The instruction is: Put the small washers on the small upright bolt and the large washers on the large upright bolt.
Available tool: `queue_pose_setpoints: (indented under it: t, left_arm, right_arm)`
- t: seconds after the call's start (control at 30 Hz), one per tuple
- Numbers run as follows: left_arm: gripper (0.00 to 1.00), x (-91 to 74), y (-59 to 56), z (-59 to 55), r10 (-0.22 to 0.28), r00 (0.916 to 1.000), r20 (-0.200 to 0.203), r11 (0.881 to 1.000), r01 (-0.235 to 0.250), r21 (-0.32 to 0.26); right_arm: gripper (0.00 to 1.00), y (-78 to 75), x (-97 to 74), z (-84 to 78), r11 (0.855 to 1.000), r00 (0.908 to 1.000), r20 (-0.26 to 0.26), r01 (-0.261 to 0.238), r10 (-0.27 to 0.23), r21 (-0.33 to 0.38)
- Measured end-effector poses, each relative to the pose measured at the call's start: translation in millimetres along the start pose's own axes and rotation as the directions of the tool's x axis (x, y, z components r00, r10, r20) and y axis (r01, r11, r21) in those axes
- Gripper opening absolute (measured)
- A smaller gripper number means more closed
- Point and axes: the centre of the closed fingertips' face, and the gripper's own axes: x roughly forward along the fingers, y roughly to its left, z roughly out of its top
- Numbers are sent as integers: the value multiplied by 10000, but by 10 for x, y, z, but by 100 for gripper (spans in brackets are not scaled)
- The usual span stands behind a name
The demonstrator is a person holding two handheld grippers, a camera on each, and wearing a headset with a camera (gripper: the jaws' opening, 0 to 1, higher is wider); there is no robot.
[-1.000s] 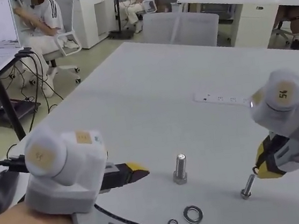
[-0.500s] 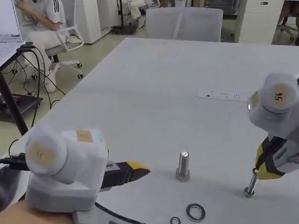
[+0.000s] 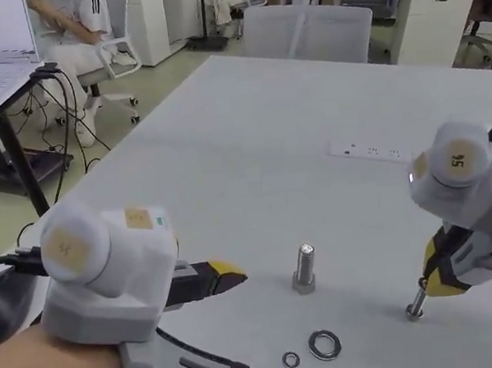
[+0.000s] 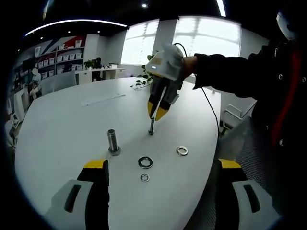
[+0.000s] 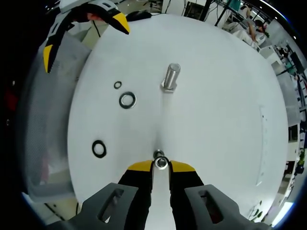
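**Desk:** What does the head view show?

**Photographer:** At a white table, the right gripper pinches the top of the small bolt, which stands on its head. The large bolt stands upright to its left, well apart from it. In front of the large bolt lie a large washer and a small washer, just beside each other and flat on the table. The left gripper hovers near them, jaws spread wide, holding nothing.

**Desk:** And the gripper views?

**Photographer:** The right gripper view looks straight down on the small bolt's end, caught between the two yellow tips. The left gripper view brings in a third washer, which lies near the table's edge, apart from the other two. Its size is hard to judge. The head view, in turn, carries a power strip farther up the table.
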Motion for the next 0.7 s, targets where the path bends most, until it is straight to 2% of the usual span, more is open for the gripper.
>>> queue_pose_setpoints:
  t: [0.7]
  left_arm:
    - [92,-13,6,-39,34,10000,-88,10000,-34,-88]
  right_arm:
    - [14,-5,345,-89,9990,9991,-190,-367,371,239]
